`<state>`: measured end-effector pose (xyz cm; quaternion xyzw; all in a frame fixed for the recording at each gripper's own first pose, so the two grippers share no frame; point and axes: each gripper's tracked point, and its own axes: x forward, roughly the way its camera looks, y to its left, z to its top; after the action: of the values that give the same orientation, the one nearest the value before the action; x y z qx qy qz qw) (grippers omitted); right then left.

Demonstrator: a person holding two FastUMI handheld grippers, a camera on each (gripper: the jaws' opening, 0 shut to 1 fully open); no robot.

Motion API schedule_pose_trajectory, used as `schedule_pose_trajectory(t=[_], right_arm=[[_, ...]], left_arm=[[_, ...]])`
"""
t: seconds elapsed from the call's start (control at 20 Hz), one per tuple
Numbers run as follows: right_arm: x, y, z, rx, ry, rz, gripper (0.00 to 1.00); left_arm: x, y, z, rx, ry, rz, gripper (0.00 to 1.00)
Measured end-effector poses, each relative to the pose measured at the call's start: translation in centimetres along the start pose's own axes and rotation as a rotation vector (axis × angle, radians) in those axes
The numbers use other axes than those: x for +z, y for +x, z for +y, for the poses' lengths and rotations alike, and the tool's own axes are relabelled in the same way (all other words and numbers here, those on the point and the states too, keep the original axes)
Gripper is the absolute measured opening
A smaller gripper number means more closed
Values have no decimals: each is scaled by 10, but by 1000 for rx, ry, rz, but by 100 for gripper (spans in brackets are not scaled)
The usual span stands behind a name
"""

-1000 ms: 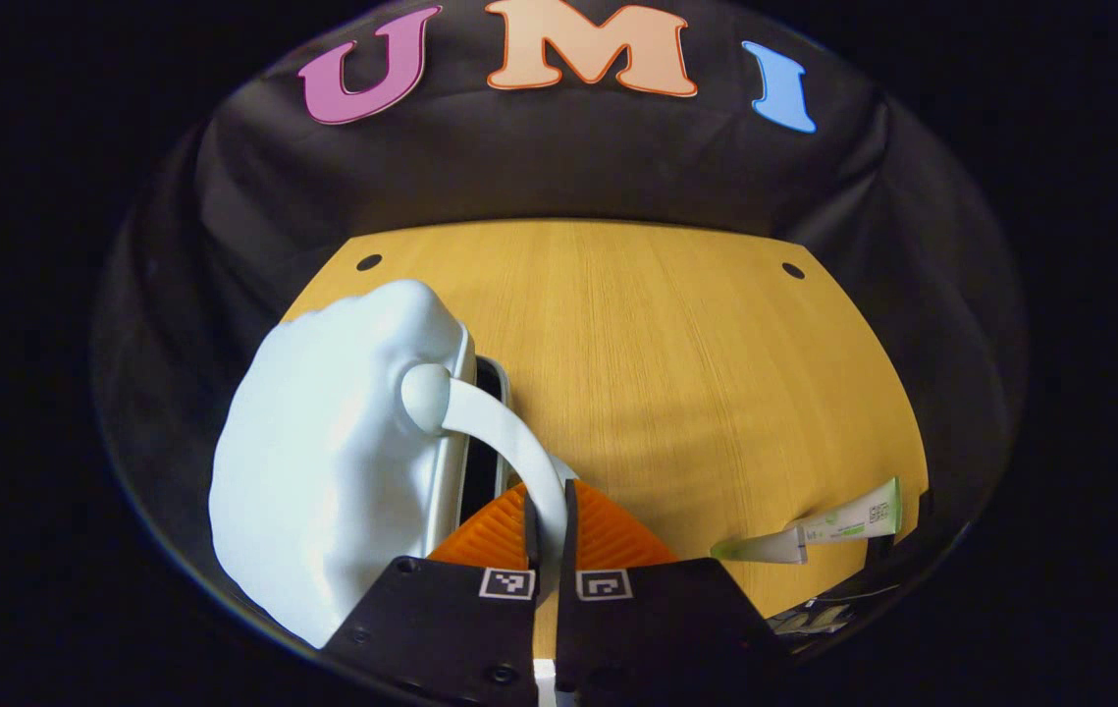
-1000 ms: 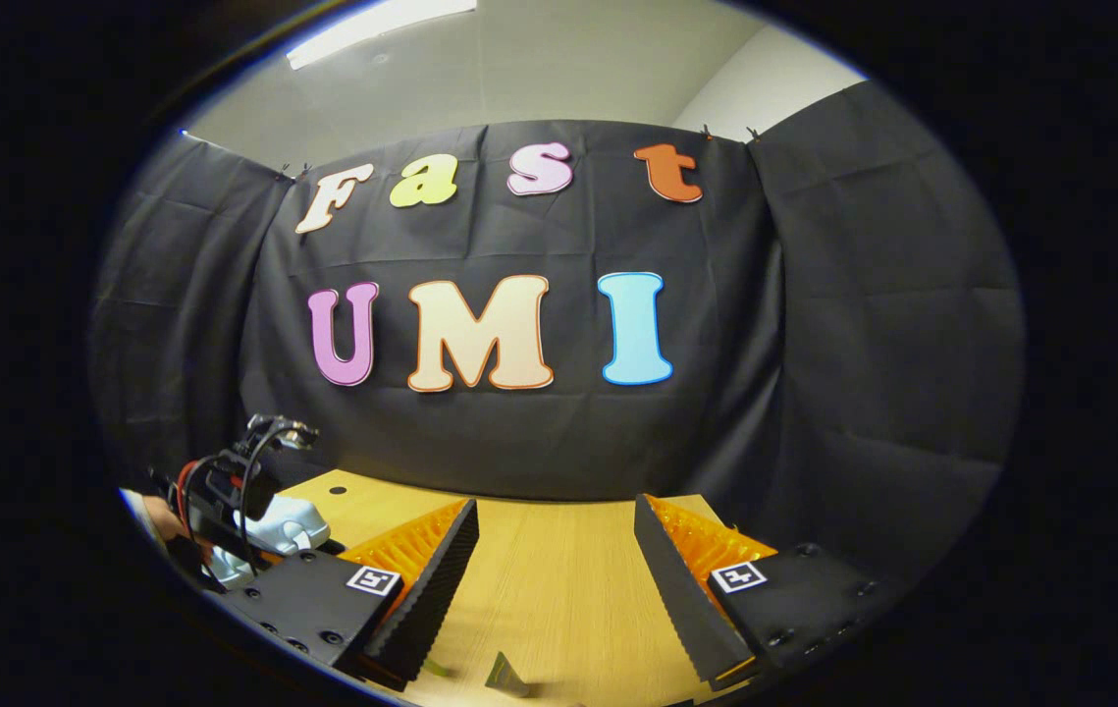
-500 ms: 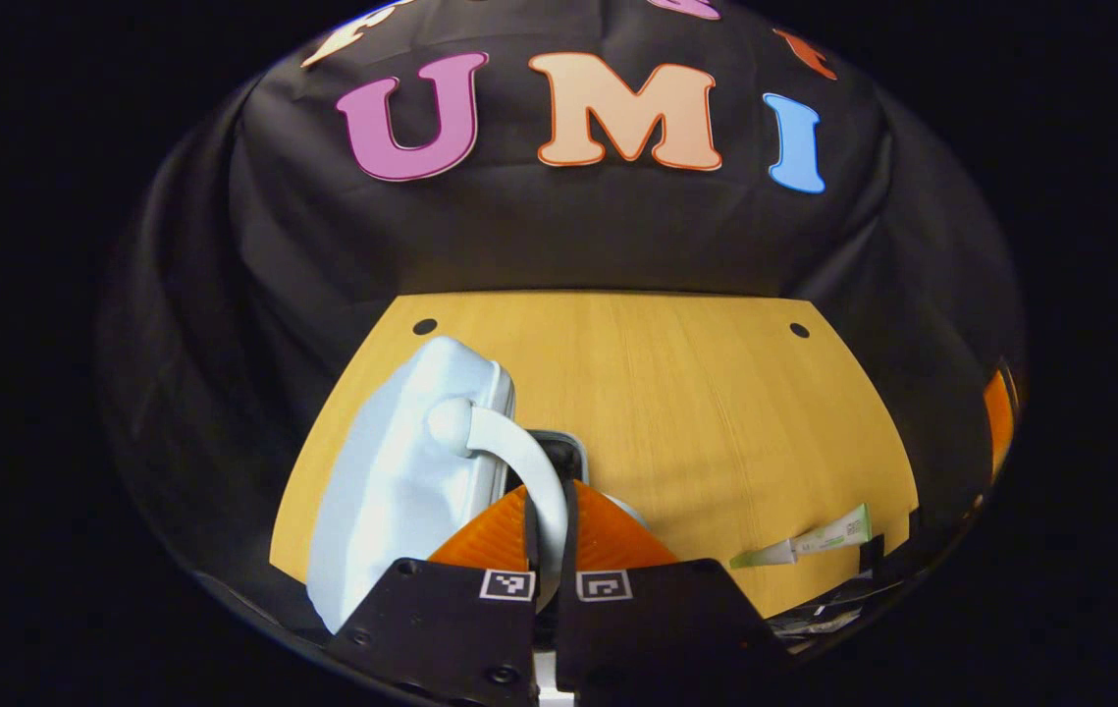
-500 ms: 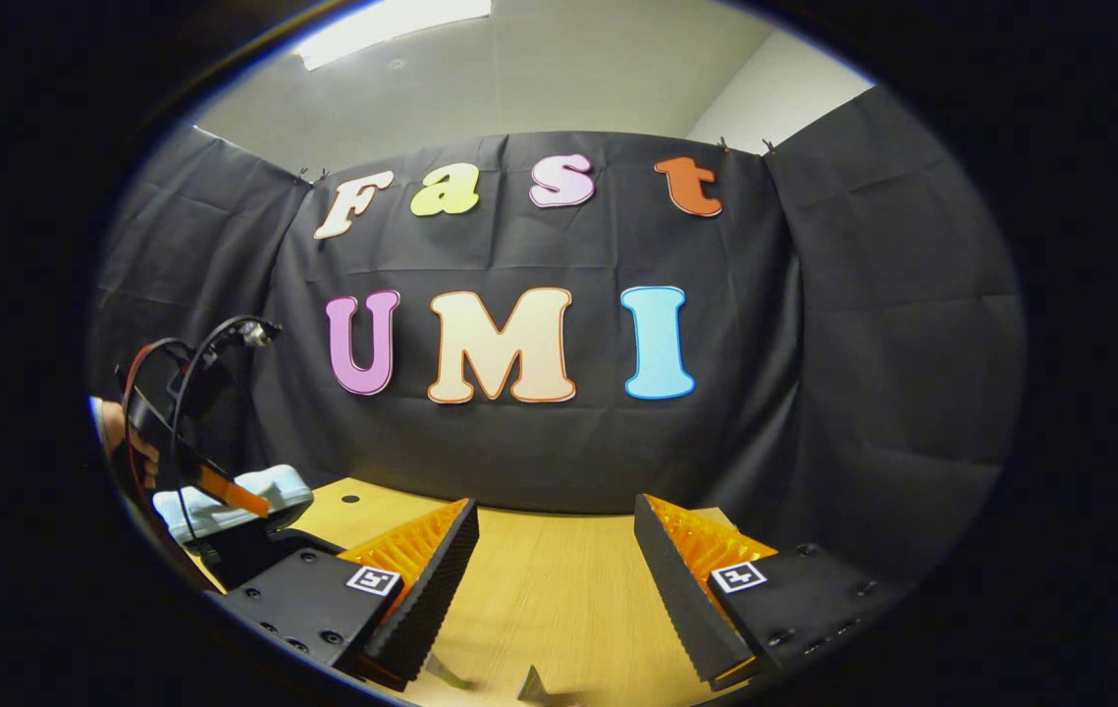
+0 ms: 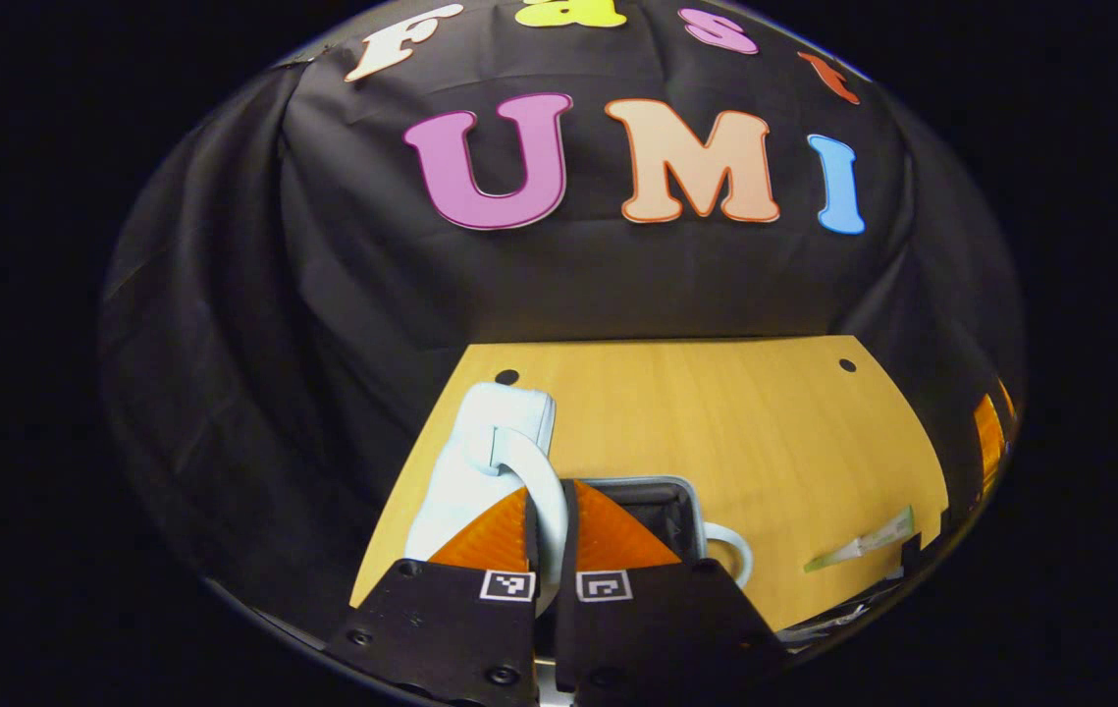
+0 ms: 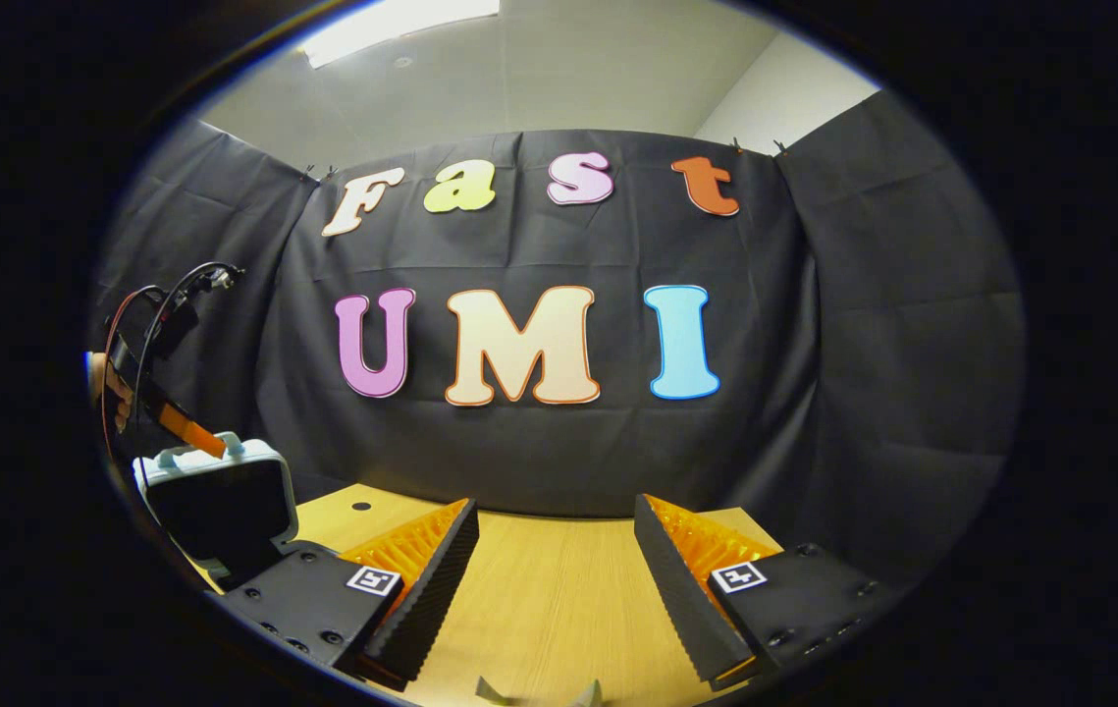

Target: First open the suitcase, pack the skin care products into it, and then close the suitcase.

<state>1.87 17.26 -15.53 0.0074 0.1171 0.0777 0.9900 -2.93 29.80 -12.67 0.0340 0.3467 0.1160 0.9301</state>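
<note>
Suitcase lid [image 5: 465,471] pale blue-white, plain, no pattern; its handle [image 5: 534,476] same pale shade. Lid inside reads black in the right gripper view [image 6: 220,501], with a pale rim. Suitcase base [image 5: 662,506] dark lined, light grey edge, pale handle loop at the side. Table [image 5: 716,422] yellow-tan wood with fine straight grain and small black dots near the far corners. Skin care tube [image 5: 863,545] white to light green, greener at the cap end. Booth wall [image 6: 873,344] black cloth, creased. Ceiling [image 6: 568,69] off-white, bright light strip.
</note>
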Motion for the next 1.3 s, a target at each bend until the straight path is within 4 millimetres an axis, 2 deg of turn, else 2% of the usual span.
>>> schedule_pose_trajectory(t=[0.2,0.4,0.45,0.65,0.9,1.2,1.3], right_arm=[[0,5,20,-12,-19,-3,98],[1,8,34,-28,-49,-6,99],[2,9,34,-35,-61,-8,98],[5,11,33,-65,-91,-9,100],[3,9,33,-95,-123,-1,98],[-8,6,33,-111,-170,43,98],[-8,8,29,-122,-177,50,98]], left_arm=[[5,4,64,102,32,-23,1],[4,13,109,145,16,-48,1],[9,15,123,166,19,-72,1],[1,27,157,168,-36,-73,0],[-17,52,199,194,-81,-48,1],[-51,86,240,233,-121,-5,1],[-65,91,251,252,-124,11,1]])
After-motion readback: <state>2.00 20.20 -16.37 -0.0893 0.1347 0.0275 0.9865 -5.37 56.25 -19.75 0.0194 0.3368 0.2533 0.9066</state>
